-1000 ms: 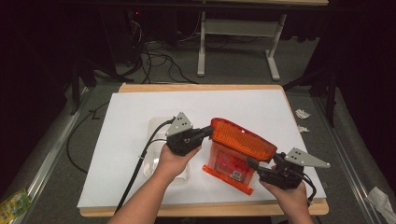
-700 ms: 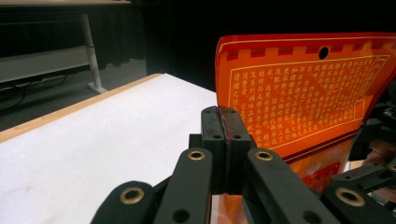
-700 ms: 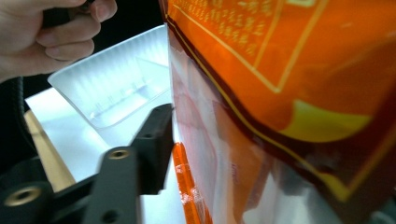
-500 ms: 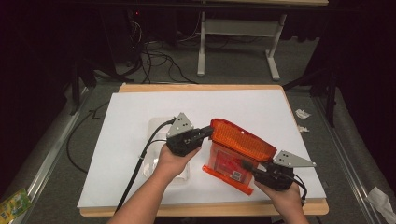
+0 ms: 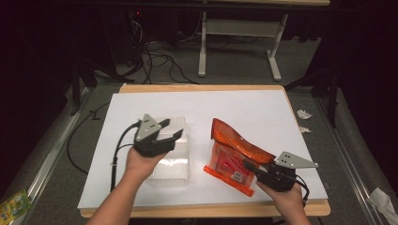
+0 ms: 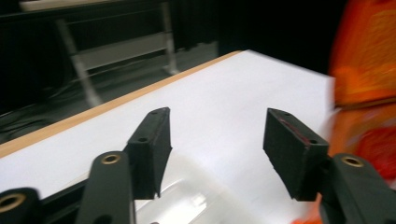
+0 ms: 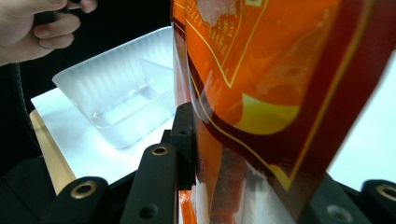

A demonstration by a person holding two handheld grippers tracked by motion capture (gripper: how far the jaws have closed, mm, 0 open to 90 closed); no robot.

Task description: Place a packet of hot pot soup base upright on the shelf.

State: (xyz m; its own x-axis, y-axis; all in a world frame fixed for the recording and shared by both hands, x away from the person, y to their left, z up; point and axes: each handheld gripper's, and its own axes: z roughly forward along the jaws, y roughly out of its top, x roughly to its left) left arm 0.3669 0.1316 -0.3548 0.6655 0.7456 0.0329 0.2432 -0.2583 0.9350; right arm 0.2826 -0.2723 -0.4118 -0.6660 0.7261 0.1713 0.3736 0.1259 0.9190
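While we look down from the high view, we note:

Landmark: white sheet [image 5: 244, 108] covering a wood-edged table [image 5: 202, 87].
Pouch: we see the orange pouch [image 5: 234, 157] on the sheet's near right part, top flopped over.
Right gripper: our right gripper [image 5: 256, 169] has been closing and now pinches the pouch's lower corner between its jaws.
Left gripper: our left gripper [image 5: 171, 130] has just been opening; its jaws stand apart with nothing between them, above the tray.
Tray: clear plastic tray [image 5: 171, 161] on the sheet's near left part, well apart from the pouch.
Room: dark; grey floor beyond the sheet, with cables [image 5: 159, 58] and a pale desk frame [image 5: 239, 35]; scraps [image 5: 304, 114] right of the sheet.
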